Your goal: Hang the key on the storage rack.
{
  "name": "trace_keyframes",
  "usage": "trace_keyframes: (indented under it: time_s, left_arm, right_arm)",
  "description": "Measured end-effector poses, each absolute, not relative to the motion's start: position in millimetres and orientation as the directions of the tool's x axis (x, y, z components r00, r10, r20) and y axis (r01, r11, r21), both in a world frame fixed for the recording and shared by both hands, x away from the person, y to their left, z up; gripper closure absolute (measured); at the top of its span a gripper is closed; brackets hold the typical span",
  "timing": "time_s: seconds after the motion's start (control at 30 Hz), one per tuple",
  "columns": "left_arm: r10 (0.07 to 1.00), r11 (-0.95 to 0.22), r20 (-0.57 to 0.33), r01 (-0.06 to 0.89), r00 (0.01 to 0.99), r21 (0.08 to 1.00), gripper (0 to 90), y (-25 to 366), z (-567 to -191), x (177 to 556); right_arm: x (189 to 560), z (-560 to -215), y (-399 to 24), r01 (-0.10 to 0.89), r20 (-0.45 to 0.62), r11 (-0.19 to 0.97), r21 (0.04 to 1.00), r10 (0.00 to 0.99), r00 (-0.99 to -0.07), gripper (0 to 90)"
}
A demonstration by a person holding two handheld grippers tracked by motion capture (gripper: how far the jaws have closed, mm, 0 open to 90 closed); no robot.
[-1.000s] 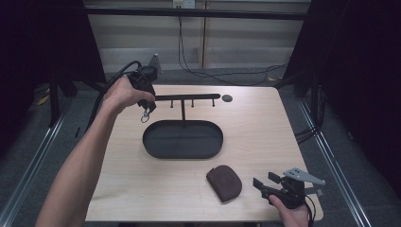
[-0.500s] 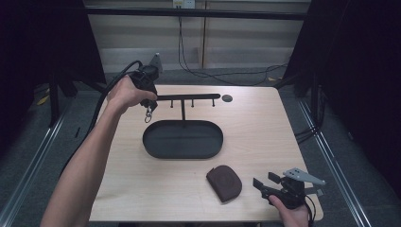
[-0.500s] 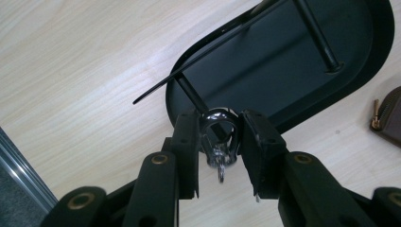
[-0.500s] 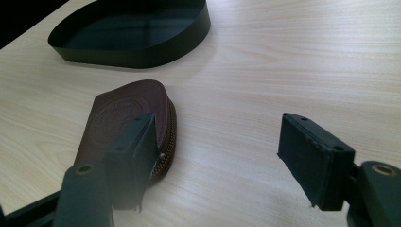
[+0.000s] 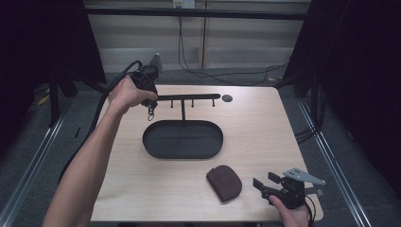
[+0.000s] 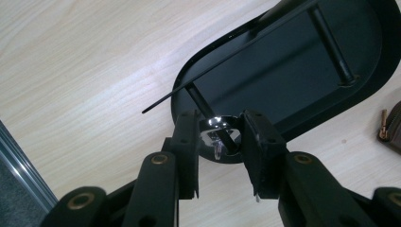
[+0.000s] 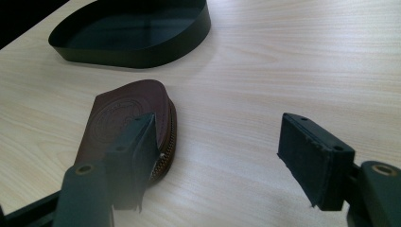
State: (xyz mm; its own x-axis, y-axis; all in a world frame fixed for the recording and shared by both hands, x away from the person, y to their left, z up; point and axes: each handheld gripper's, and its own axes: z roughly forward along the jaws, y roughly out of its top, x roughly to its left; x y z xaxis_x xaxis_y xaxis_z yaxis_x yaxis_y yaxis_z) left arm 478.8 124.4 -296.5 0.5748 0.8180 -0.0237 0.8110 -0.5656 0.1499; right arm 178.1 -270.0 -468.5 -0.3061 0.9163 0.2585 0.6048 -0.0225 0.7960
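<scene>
High view compared with the two earlier pictures shows almost nothing different: both of your hands have kept their places. Your left gripper (image 5: 147, 85) is up at the left end of the black metal hanging rack's crossbar (image 5: 189, 97), and the shiny silver metal key ring (image 5: 151, 112) dangles just below it, above the rim of the black oval tray (image 5: 151, 146). In the left gripper view the jaws are clenched on that key ring (image 6: 217, 135), with one short hook peg of the crossbar (image 6: 198, 100) running right down to it. Whether the ring is already threaded over the peg, I cannot tell.

Your right gripper (image 5: 262, 184) rests near the table's front right corner with its jaws spread and nothing between them. The brown leather zip pouch (image 7: 123, 118) lies just beside its left jaw.

The stillness suggests you are lining the ring up on the hook, so the hanging is probably not finished. Do not let go until the ring clearly sits over the peg.
</scene>
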Motion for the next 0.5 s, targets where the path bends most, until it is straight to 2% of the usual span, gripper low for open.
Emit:
trace_keyframes:
  time_s: [0.33,0.5]
  left_arm:
    - [0.829,-0.548,-0.028,0.822,0.558,0.154,67.7,125.8,-298.6,478.9]
    - [0.837,-0.536,-0.027,0.828,0.547,0.167,62.5,130.1,-297.1,477.4]
  right_arm:
    - [178.3,-468.6,-269.9,0.606,0.259,-0.022,0.795,0.916,-0.306,29.0]
    - [178.3,-468.6,-269.3,0.605,0.256,-0.020,0.796,0.917,-0.307,29.0]
